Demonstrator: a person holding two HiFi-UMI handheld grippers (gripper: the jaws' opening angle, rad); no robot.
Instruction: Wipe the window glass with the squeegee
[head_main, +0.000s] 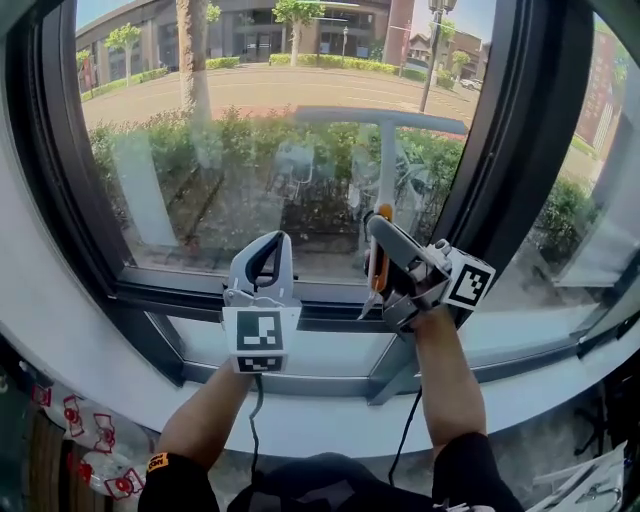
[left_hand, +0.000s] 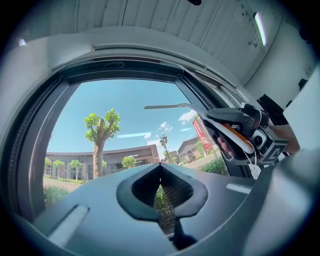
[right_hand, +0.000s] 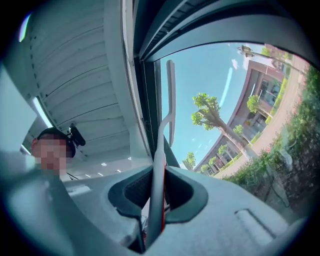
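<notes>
In the head view, the squeegee (head_main: 373, 268) is pinched in the right gripper (head_main: 385, 235), with the glass (head_main: 250, 150) ahead of the jaws. The left gripper (head_main: 268, 245) is held just to its left.

In the left gripper view, that gripper's (left_hand: 160, 167) jaws are pressed together on nothing.

In the right gripper view, the handle is clamped and the blade (right_hand: 170, 95) rises ahead. No wiped band is seen, so the grasp is judged done and the wiping largely left.

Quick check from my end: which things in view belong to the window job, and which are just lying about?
For the job:
squeegee, clamped in the right gripper
window glass
left gripper, shut and empty

Lying about:
red-patterned items on the floor, lower left
papers, lower right
</notes>
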